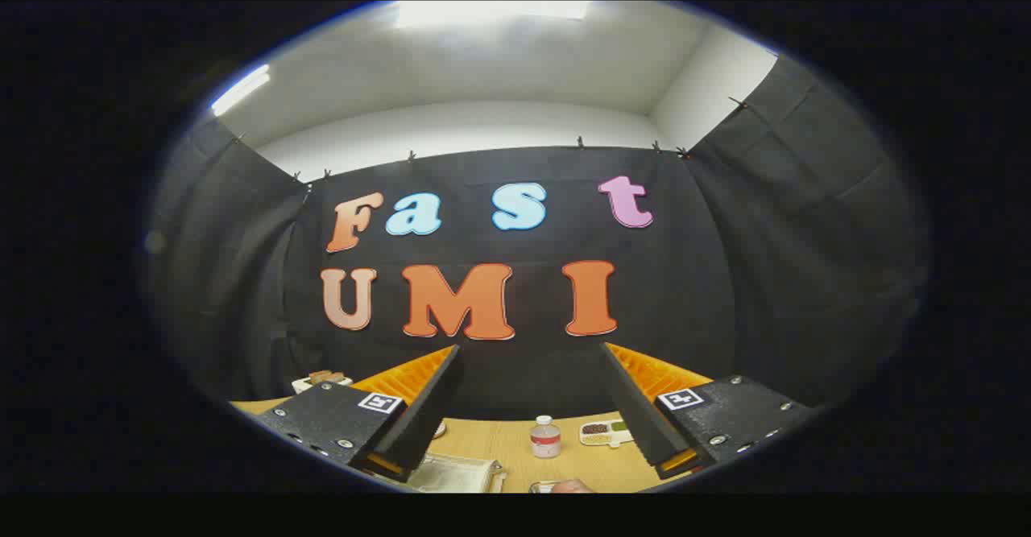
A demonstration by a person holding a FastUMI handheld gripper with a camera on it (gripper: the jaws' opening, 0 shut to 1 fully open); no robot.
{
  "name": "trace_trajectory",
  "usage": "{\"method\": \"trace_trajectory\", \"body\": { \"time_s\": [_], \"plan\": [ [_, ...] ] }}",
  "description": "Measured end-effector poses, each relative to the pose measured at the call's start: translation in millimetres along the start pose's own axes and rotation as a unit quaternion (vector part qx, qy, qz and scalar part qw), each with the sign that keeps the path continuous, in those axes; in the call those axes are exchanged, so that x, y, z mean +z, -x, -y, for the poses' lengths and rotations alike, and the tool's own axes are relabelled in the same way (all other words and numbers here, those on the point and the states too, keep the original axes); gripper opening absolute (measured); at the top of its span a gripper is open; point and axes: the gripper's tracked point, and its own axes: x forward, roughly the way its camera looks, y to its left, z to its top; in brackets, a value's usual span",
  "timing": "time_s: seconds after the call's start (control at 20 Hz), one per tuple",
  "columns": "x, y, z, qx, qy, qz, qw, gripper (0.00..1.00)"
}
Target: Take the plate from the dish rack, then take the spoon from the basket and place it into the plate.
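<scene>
At the far left, beyond the left finger, we see a small white container with brown pieces on it (320, 379) resting on the light wooden tabletop (506, 447). Just ahead of and below the left finger lies a pale folded cloth with a woven look (453, 472). Our gripper (532, 352) is held high and level, its jaws spread wide with nothing between them but open air and the dark booth wall behind. In the gap between the fingers, down on the tabletop, stands a small clear bottle with a white cap and a red label (545, 437). Just right of it, close to the right finger, sits a white divided tray holding dark, green and yellowish fillings (606, 433). Below the bottle, a sliver of something pale and rounded (564, 486) peeks up; we cannot tell what it is. We cannot make out any plate, dish rack, spoon or basket among these things.
</scene>
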Motion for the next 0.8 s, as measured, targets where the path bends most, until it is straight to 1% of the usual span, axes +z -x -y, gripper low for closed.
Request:
{"method": "trace_trajectory", "body": {
  "time_s": [0.2,0.45,0.8],
  "plan": [
    [5.8,-0.6,-9.4,0.005,0.012,0.002,1.0,0.99],
    [9.7,1.5,-20.1,0.008,0.004,0.002,1.0,0.99],
    [5.0,2.5,-22.2,0.005,0.005,-0.004,1.0,0.99]
  ]
}}
